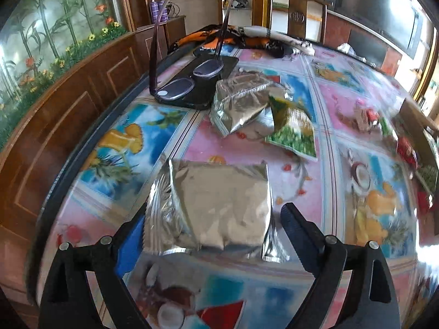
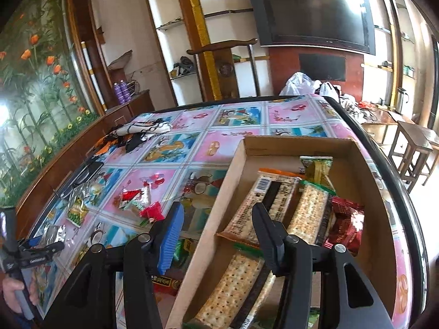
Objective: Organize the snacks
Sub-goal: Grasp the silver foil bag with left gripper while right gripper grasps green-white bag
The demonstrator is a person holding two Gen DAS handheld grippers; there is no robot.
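In the left wrist view my left gripper (image 1: 214,219) is open, its fingers on either side of a silver foil packet (image 1: 216,205) lying flat on the table. Farther off lie another silver packet (image 1: 238,104) and a green pea snack packet (image 1: 293,128). In the right wrist view my right gripper (image 2: 219,213) is open and empty, straddling the left wall of a cardboard box (image 2: 299,144). The box holds several cracker packs (image 2: 310,211) and a red packet (image 2: 347,219). Red snack packets (image 2: 142,201) lie on the table. My left gripper (image 2: 44,246) shows at the far left.
A pair of glasses (image 1: 189,82) rests on a black case at the table's left edge. Patterned cloth (image 1: 247,37) lies at the far end by a wooden chair (image 1: 296,13). More packets (image 2: 167,279) lie beside the box. A stool (image 2: 414,148) stands at the right.
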